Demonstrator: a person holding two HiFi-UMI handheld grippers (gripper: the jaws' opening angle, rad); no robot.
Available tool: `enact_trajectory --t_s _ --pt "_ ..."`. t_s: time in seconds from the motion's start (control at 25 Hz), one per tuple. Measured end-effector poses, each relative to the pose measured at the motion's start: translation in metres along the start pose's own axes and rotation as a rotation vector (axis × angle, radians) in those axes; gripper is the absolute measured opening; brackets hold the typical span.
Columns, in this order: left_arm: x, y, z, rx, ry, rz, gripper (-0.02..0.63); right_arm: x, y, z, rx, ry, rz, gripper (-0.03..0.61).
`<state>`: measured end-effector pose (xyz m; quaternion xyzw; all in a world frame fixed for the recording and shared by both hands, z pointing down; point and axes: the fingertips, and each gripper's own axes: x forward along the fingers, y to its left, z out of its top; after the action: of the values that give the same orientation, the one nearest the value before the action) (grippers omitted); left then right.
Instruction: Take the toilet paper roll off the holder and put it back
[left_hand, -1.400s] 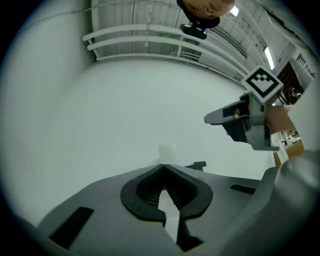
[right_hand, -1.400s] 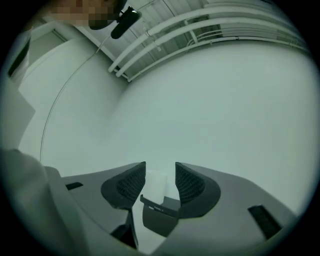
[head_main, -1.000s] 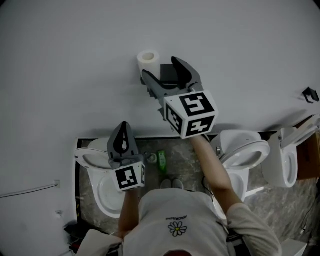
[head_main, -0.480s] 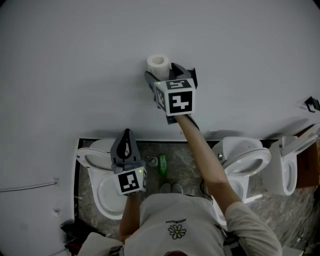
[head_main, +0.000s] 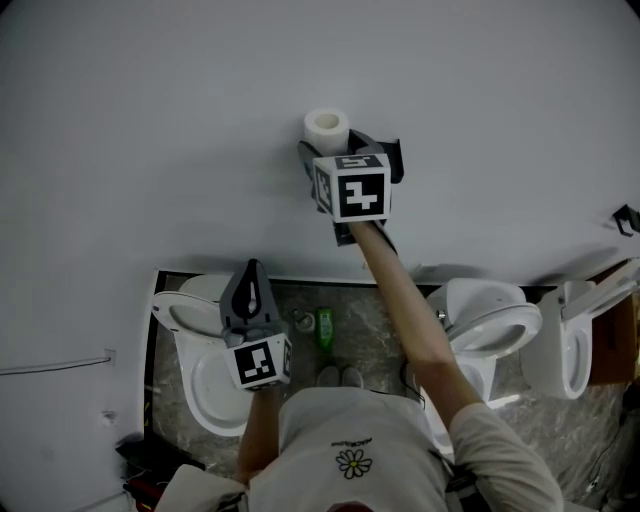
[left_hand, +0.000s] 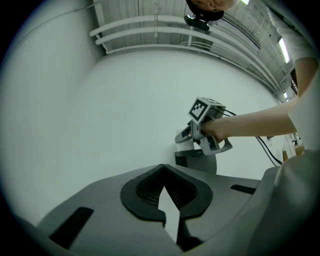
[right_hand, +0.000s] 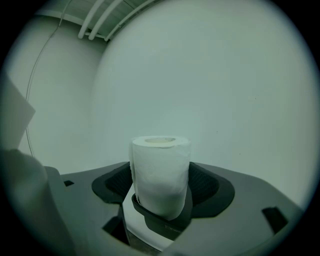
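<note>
A white toilet paper roll stands upright in a dark holder fixed to the pale wall. My right gripper reaches up to it at arm's length. In the right gripper view the roll sits in the holder's dark cup, between the wide-spread jaws of my right gripper; the pads flank it without visibly pressing. My left gripper hangs low on the left, shut and empty, tips together. From there the right gripper shows at the holder.
Below me are a toilet at the left, another at the right and a third fixture at the far right. A green bottle stands on the stone floor near the person's shoes. Pipes run overhead.
My right gripper has moved up and in toward the wall, and its jaws now stand either side of the roll. The left gripper has barely moved.
</note>
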<state>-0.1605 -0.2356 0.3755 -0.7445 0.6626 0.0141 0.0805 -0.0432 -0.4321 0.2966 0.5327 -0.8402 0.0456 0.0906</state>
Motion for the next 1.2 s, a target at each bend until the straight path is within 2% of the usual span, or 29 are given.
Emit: enact_trajectory --t_s 0.12,0.48,0.68,0.88,1.2 --pt "0.001 -0.002 0.003 0.012 -0.011 -0.002 0.017 -0.001 -0.003 0.001 -0.004 0.004 -0.009 0.327" --pt "0.000 -0.009 0.011 -0.020 -0.014 -0.010 0.017 -0.004 -0.002 0.003 -0.010 0.000 -0.009 0.311" --pt "0.004 -0.009 0.017 -0.018 -0.015 -0.005 0.017 -0.011 -0.006 0.023 -0.037 -0.050 -0.014 0.310" --pt "0.011 -0.008 0.023 0.035 -0.020 -0.027 0.017 -0.041 -0.012 0.066 -0.068 -0.174 -0.036 0.307" --pt "0.019 -0.028 0.055 0.055 -0.065 -0.078 0.017 -0.150 -0.034 0.138 -0.126 -0.502 -0.098 0.305"
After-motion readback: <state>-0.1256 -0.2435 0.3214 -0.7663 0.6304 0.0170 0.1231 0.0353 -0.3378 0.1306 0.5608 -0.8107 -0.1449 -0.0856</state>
